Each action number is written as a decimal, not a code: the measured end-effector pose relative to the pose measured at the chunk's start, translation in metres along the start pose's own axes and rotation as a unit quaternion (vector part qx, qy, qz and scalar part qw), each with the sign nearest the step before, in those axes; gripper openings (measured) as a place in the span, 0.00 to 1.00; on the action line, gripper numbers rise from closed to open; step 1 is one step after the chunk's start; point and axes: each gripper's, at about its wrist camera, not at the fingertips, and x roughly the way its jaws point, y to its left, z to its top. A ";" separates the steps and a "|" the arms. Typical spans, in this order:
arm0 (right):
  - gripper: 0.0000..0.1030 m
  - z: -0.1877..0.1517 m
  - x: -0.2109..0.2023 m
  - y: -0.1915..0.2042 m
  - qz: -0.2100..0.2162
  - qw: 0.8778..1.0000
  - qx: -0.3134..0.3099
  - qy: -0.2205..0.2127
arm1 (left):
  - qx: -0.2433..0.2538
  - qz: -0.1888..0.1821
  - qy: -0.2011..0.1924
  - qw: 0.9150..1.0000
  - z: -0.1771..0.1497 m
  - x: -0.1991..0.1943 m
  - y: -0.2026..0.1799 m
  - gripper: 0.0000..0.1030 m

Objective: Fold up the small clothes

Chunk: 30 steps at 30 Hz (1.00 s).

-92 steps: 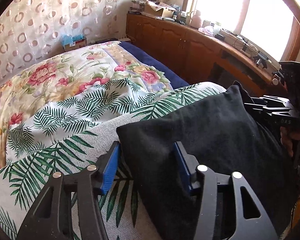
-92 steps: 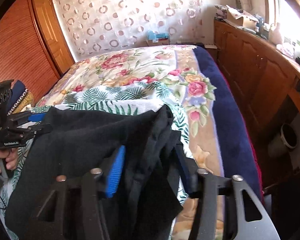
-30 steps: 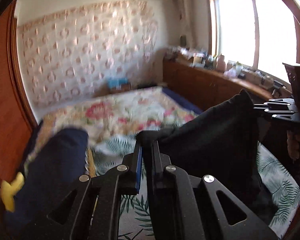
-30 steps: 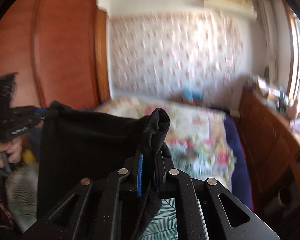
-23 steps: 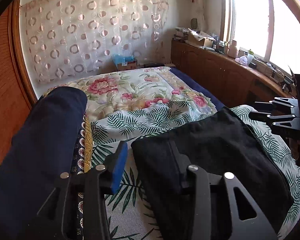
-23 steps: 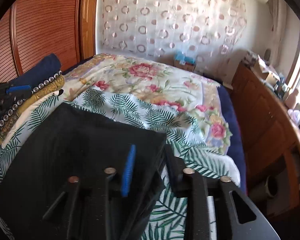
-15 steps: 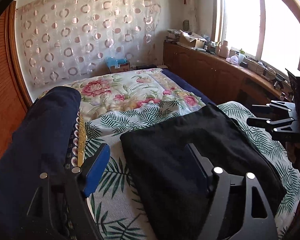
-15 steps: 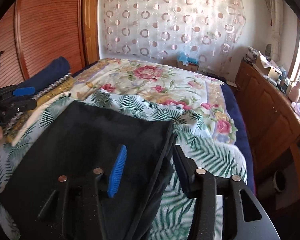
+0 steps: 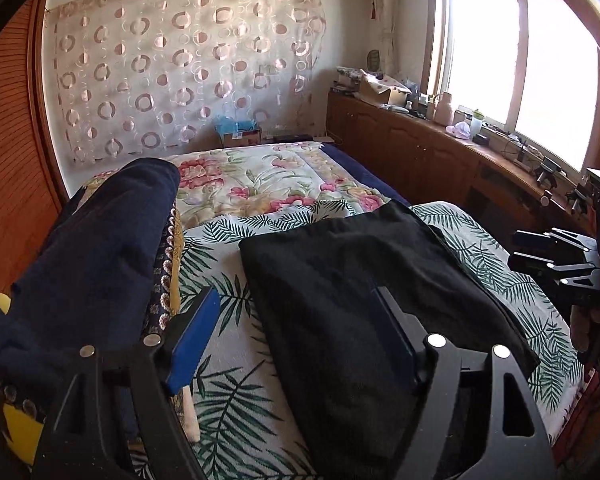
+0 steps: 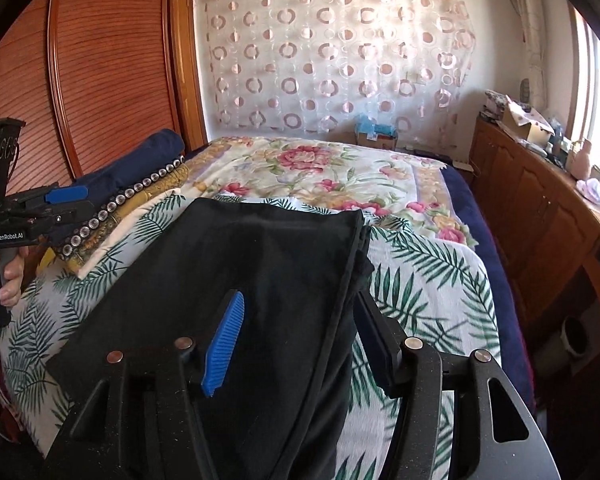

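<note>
Garment point(image 9: 364, 280), black, lies flat on palm-print bed cover point(image 9: 228, 396). Your left claw point(image 9: 296, 332) gapes wide, right claw point(image 10: 300, 328) has just been opening; neither grips cloth.

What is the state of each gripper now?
Left gripper: open, holding nothing.
Right gripper: open, jaws astride the folded black cloth garment, not pressing it.

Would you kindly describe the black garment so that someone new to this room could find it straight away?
Start at the bed under the circle-patterned curtain and look at its near end, where a palm-leaf sheet is spread. The black garment lies flat on that sheet as a rough rectangle. It is the only plain black piece; the stack beside it is navy and gold with beaded trim.
</note>
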 end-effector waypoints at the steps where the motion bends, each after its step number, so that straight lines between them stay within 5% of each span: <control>1: 0.57 -0.003 -0.001 0.001 -0.003 1.000 0.000 -0.001 | -0.001 -0.001 -0.002 1.000 -0.003 -0.003 -0.001 0.75; 30: 0.57 -0.057 -0.020 0.015 -0.023 0.999 0.013 0.036 | 0.005 -0.006 0.066 0.998 -0.092 -0.016 -0.021 0.75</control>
